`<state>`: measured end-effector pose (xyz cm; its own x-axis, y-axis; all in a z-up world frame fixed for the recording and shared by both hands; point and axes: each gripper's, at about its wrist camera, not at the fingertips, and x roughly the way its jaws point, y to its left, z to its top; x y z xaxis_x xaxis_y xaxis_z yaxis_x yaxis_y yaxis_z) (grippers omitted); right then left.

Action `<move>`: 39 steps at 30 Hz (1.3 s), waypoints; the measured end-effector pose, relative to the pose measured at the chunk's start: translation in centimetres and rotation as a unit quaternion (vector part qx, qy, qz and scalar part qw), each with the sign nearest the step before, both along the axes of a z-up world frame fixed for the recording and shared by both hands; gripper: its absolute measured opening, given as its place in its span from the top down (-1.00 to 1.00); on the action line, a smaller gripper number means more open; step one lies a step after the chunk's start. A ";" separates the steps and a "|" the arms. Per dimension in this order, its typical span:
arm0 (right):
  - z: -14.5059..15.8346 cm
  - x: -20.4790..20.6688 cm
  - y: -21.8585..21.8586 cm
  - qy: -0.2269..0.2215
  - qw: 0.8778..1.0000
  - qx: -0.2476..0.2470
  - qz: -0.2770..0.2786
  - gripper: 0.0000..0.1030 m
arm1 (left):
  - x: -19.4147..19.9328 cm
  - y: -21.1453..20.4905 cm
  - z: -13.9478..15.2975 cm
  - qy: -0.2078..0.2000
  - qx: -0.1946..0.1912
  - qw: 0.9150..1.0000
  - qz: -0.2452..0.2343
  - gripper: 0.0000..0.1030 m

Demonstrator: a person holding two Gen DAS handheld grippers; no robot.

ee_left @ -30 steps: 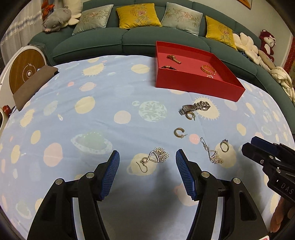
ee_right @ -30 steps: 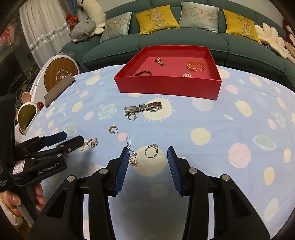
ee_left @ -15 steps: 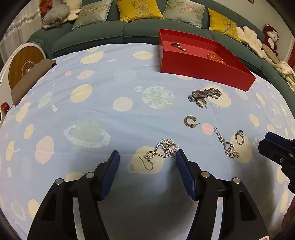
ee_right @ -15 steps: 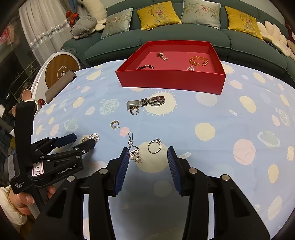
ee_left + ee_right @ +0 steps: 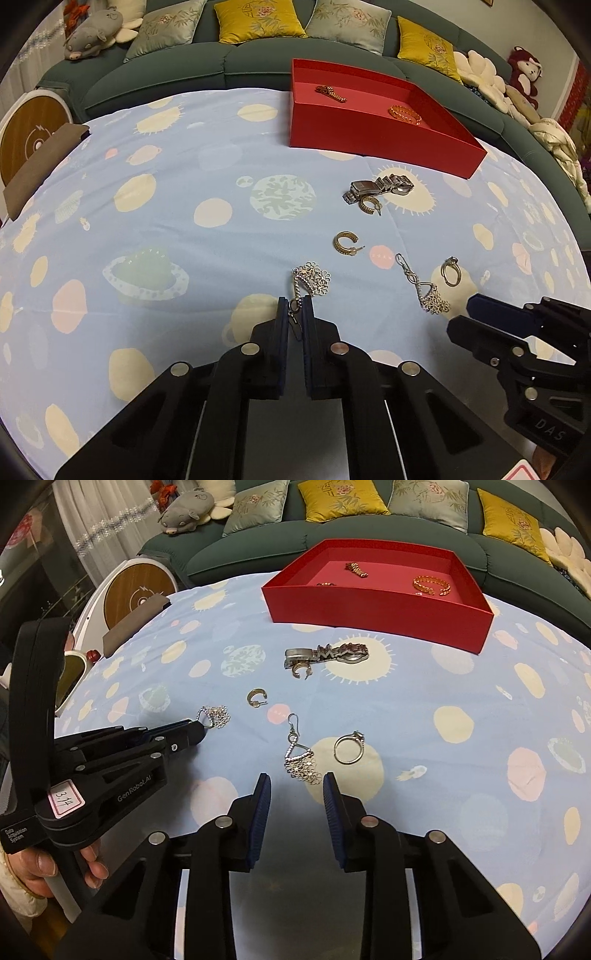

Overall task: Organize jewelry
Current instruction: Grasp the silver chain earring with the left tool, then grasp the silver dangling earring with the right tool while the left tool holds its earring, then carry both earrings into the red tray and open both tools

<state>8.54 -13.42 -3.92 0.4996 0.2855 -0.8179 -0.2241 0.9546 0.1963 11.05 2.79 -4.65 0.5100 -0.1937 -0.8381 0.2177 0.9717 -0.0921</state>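
Left wrist view: silver flower-cluster drop earring (image 5: pixel 312 281), light and dangly, is pinched at its hook by left gripper (image 5: pixel 295 314); right gripper (image 5: pixel 296 790), beside it, is held agape.

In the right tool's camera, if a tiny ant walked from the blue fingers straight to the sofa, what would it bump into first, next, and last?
Dangly silver earring → silver watch → red box → green sofa.

Pale blue printed cloth table cover (image 5: pixel 177 177) lying matt, faintly creased; silver metal link watch (image 5: pixel 380 186) glinting; red card tray (image 5: pixel 373 609) showing smooth, matt walls.
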 end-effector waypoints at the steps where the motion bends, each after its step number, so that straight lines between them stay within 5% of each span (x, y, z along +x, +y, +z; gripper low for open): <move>1: -0.1 0.1 0.3 0.000 1.000 -0.003 0.003 0.53 | 0.0 0.1 0.1 0.000 -0.003 1.000 0.000 0.91; 13: -1.4 2.2 1.3 -0.006 1.000 -0.018 -0.006 0.54 | -0.2 1.6 1.0 -0.005 -0.030 1.000 0.006 0.91; 16: -1.4 2.4 1.6 -0.011 1.000 -0.029 -0.005 0.71 | -0.3 2.0 1.3 -0.006 -0.036 0.999 0.008 0.91; 25: -1.2 2.3 1.3 -0.017 0.999 -0.025 -0.012 0.75 | -0.5 2.3 2.4 -0.013 -0.049 0.999 0.009 0.91; 39: 6.0 1.6 -1.7 -0.089 0.995 0.029 -0.036 0.76 | 0.0 0.4 7.5 -0.052 -0.093 0.994 -0.007 0.91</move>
<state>10.17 -15.09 2.03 0.6561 0.2887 -0.6973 -0.1922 0.9574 0.2155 11.03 3.15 2.87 0.5881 -0.3482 -0.7300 0.2495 0.9367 -0.2458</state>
